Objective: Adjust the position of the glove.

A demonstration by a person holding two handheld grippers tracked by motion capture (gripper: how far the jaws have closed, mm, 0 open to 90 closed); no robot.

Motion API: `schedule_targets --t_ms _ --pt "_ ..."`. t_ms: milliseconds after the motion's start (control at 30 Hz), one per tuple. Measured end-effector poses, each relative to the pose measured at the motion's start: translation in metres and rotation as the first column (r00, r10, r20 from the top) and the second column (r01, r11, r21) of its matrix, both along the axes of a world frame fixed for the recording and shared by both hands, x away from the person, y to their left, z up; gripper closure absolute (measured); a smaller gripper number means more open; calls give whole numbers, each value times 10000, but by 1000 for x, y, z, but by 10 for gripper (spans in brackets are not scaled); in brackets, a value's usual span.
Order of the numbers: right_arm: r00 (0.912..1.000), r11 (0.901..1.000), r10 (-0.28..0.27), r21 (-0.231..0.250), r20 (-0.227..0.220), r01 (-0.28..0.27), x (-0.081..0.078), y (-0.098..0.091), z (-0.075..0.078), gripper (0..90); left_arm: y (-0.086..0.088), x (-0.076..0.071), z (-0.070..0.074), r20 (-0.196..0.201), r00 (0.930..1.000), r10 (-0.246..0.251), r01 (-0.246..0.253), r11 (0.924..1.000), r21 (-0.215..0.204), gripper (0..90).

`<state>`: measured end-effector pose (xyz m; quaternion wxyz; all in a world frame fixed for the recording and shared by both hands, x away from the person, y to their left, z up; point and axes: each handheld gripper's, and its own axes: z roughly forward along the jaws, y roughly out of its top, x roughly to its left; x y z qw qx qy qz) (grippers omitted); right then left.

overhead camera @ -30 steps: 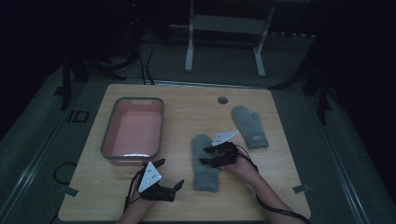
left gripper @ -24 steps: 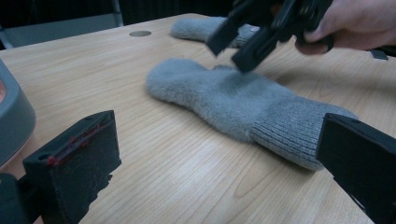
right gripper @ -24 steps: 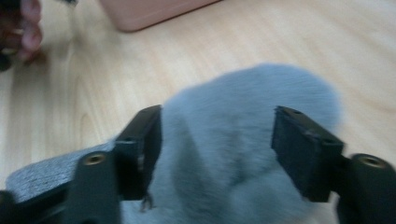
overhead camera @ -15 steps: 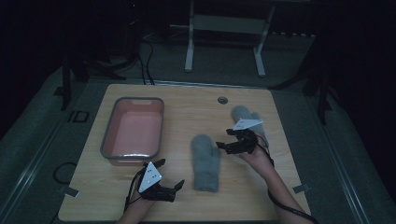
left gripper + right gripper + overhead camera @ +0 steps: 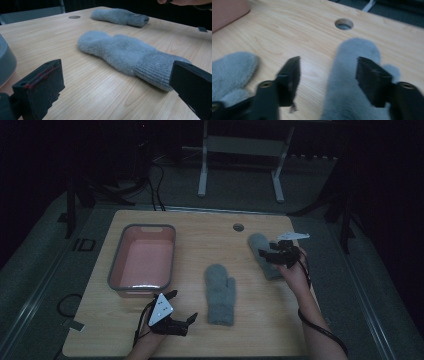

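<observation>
High view puts the right gripper over the far mitten on the table, jaws half open, just closing, gripping nothing yet. Probably best to drop lower and pinch the cuff. Left gripper idles, jaws wide, beside the near mitten.

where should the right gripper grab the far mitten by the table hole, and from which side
Probably the knitted cuff, from above. The far mitten lies flat with its fluffy tip toward the hole and its cuff toward the person, so the cuff is the firmest, narrowest band. The right gripper hangs over the mitten, jaws open and astride it, having just been closing, pads not yet pressing. The near mitten lies apart.
</observation>
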<state>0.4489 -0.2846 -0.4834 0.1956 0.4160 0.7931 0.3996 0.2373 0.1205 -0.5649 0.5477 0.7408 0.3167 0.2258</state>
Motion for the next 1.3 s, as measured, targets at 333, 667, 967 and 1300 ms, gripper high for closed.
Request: schedule_targets --t_ms 333,667,967,1300 --pt "9847 9854 -1582 -745 -726 1528 27 -10 -32 363 0 0 0 -8 10000 19 -19 10000 0 1" --pt "9843 9830 -1473 -1250 -968 1348 41 -5 -59 556 1 0 0 -15 10000 3 -3 10000 36 1" --pt "9649 9716 -2368 -306 -1134 2348 30 -11 -56 805 1 0 0 -21 10000 23 -23 10000 24 1" --pt "9499 9502 -3090 261 -479 3104 -9 -16 -35 807 0 -1 0 -4 10000 35 -35 10000 4 1"
